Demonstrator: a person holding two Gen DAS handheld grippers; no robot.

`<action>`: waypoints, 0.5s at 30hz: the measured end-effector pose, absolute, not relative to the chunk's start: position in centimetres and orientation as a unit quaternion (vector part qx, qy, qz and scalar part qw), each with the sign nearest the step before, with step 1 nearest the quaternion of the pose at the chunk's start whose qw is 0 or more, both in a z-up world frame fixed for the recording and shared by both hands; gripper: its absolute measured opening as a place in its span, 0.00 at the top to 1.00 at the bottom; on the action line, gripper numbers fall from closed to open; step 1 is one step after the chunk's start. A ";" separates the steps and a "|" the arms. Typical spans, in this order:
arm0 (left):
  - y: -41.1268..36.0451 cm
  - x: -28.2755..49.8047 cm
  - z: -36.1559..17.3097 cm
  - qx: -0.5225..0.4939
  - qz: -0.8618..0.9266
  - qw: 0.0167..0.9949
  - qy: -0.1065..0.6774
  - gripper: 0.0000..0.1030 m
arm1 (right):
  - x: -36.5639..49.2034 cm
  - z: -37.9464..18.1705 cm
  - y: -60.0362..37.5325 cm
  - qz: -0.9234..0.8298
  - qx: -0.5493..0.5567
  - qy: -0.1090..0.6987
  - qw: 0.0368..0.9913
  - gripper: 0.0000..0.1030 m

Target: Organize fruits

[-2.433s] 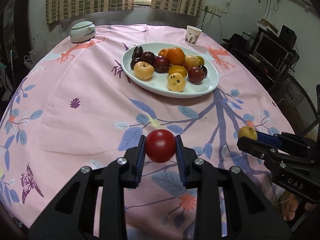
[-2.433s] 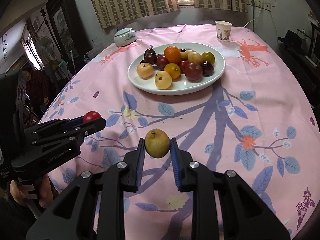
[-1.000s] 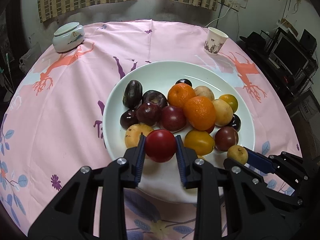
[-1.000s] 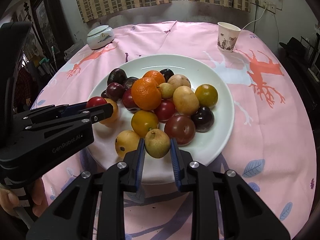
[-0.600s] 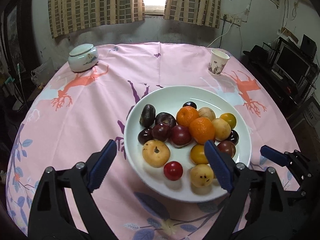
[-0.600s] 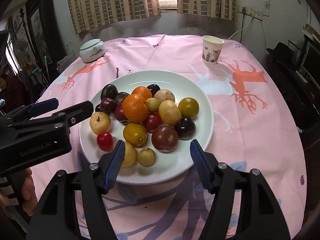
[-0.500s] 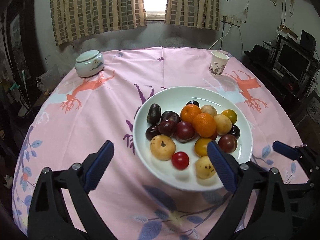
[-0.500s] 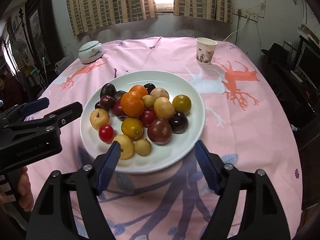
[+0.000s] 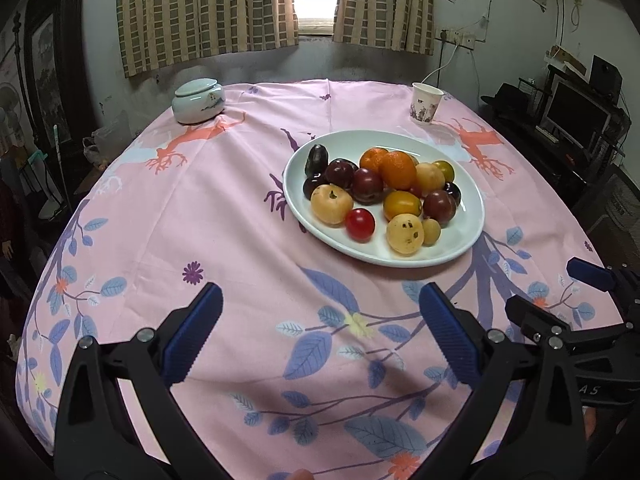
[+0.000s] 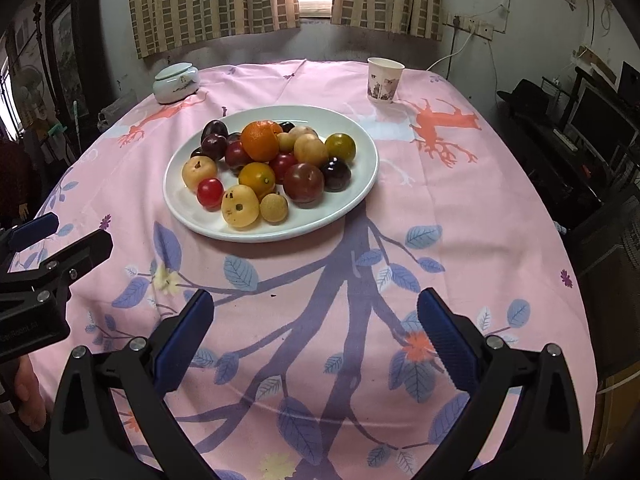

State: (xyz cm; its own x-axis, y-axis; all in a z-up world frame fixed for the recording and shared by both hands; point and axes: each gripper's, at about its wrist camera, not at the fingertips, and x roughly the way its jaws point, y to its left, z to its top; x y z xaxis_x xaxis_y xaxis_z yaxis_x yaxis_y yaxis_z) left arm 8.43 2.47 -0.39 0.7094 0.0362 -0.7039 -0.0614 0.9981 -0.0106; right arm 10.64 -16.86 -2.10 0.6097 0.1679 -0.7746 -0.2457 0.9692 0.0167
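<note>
A white plate [image 9: 448,250] [image 10: 324,216] on the pink tablecloth holds several fruits: oranges, dark plums, yellow ones. A red tomato [image 9: 360,223] [image 10: 210,192] and a small yellow-brown fruit [image 9: 431,232] [image 10: 274,208] lie at the plate's near side. My left gripper [image 9: 320,296] [image 10: 72,230] hovers over the cloth short of the plate, its jaws opening wide with nothing between them. My right gripper [image 10: 315,299] [image 9: 546,288] is beside it to the right, jaws likewise opening and empty.
A lidded ceramic jar [image 9: 199,101] [image 10: 176,82] stands at the far left of the round table, a paper cup [image 9: 426,103] [image 10: 384,80] at the far right. Dark shelving with a monitor [image 9: 576,120] lines the right wall. A hand [image 10: 28,392] shows lower left.
Both grippers let go: the tomato and the small yellow fruit now lie on the plate. Both jaws spread wide and both grippers drew back from the plate toward the table's near edge.
</note>
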 end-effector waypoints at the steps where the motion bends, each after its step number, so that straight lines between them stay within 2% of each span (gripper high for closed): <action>1: 2.4 8.3 -0.3 -0.017 0.025 0.925 0.379 0.03 | 10.5 -2.0 -16.7 0.117 -0.046 0.426 0.896 0.01; 15: 1.7 7.7 0.6 -0.015 0.018 0.927 0.374 0.03 | 9.7 -1.1 -16.6 0.124 -0.044 0.419 0.899 0.01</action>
